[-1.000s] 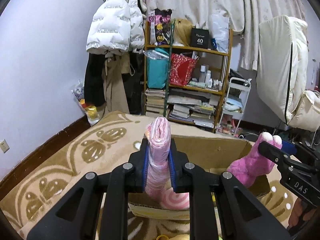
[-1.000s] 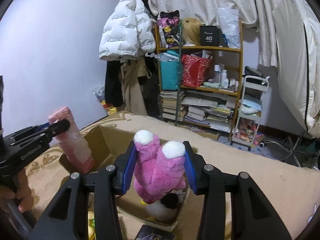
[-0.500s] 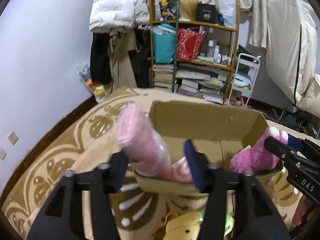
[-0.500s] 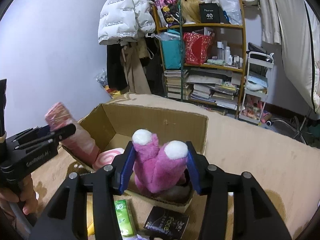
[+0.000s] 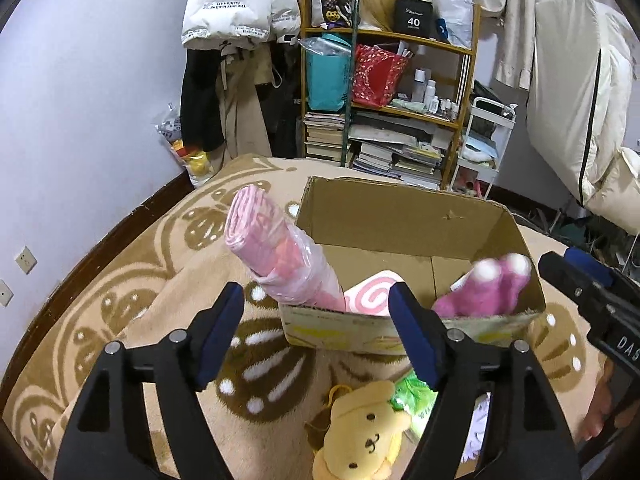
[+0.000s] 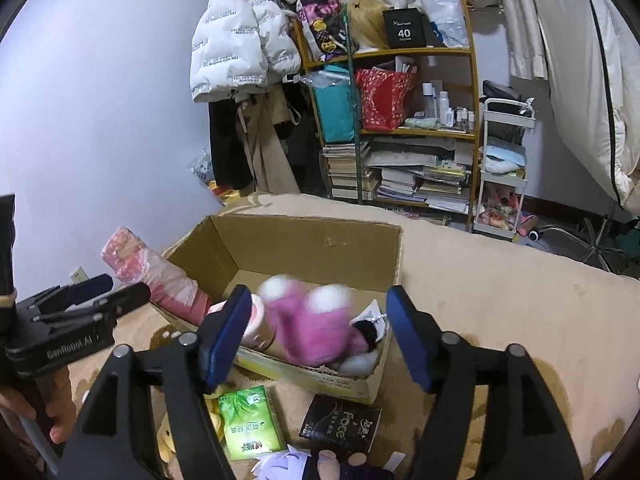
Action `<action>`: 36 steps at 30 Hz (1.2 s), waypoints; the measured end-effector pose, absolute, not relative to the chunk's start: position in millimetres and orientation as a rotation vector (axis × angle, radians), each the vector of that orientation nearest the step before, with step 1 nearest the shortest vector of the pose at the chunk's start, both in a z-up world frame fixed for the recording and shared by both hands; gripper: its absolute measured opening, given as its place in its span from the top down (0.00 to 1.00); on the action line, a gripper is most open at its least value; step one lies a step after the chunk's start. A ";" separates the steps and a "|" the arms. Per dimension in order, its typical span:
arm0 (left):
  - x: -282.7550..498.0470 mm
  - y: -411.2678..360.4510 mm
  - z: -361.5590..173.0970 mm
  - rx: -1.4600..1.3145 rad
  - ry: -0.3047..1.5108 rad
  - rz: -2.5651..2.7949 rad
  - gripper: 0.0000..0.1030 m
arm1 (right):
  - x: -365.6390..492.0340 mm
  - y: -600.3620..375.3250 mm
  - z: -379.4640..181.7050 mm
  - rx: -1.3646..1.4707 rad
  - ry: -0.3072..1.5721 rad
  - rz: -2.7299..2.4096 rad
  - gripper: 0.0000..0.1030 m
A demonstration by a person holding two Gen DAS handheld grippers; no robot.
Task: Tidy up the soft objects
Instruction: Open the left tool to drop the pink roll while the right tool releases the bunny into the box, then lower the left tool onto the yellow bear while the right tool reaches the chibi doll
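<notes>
Both tongs are released: left gripper (image 5: 316, 328) and right gripper (image 6: 316, 330) gape empty over the cardboard box (image 6: 320, 240), which holds the pink roll (image 5: 280, 256) at nine o'clock and the pink plush (image 6: 316, 328) at four. Next pick, I judge: the yellow plush (image 5: 360, 436) at six o'clock.

A brown cardboard box (image 5: 404, 216) is seen at 12 o'clock on a beige blanket (image 5: 132, 280) patterned with brown motifs and white dots. At 11 o'clock a pink roll (image 5: 276, 256) with pale stripes is wrapped in clear film. A white cushion (image 5: 370, 296) marked with a pink spiral is seen beside it. At 2 o'clock a magenta plush (image 5: 480, 292) with white tips is blurred. At 6 o'clock a yellow bear (image 5: 364, 436) with a brown nose is shown. In the right view, a green packet (image 6: 246, 424) with leaf print is seen at 7 o'clock and a black packet (image 6: 340, 424) with pale lettering at 6 o'clock. Blue pads (image 5: 218, 332) are carried on the black left gripper (image 5: 316, 332); the right gripper (image 6: 316, 336) is coloured alike.
</notes>
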State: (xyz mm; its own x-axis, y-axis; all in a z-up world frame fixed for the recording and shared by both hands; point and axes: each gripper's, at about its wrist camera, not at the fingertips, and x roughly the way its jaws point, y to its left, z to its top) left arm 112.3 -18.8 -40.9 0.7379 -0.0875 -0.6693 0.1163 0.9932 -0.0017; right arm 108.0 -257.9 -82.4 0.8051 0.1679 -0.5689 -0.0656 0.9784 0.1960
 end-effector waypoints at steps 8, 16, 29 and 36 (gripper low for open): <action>84.7 -22.2 -29.0 0.066 0.775 -0.151 0.10 | 88.3 -267.5 -71.3 0.191 0.627 0.099 0.04; 61.3 -26.1 -27.1 0.107 0.832 -0.135 0.04 | 66.0 -268.0 -62.2 0.188 0.615 0.091 0.00; 61.4 -33.6 -59.9 0.137 0.986 -0.149 0.04 | 49.7 -274.3 -89.8 0.263 0.754 0.074 0.00; 72.1 -37.7 -81.2 0.159 1.072 -0.155 0.04 | 58.8 -279.4 -113.5 0.305 0.841 0.049 0.00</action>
